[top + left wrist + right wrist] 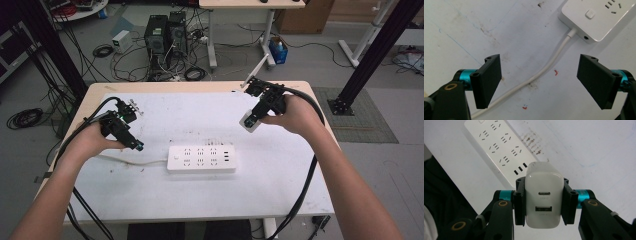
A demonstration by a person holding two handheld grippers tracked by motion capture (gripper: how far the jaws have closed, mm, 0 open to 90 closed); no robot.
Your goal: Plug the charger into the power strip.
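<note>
Already in hand: the white charger (544, 202), a two-port wall adapter, sits clamped between the jaws of the right gripper (544, 203), ports facing the gripper's own camera.
Where the charger is: held up off the table (280, 185) at about two o'clock from the power strip (201, 158), well apart from it.
Right jaws: closed tight on the charger's two sides.
Left gripper (539, 82): jaws spread wide with nothing between the pads; it hovers low at about nine o'clock from the strip, over the strip's white cord (544, 70).
Power strip: lies flat mid-table, all sockets bare, nothing plugged in.
Done, by my reading: the pickup of the charger.
Left to do, by my reading: carry the charger over a socket, line up its prongs and press it home; the prongs I cannot see from where I stand.
Likely job of the free gripper: steady the strip or its cord while the plug goes in.
</note>
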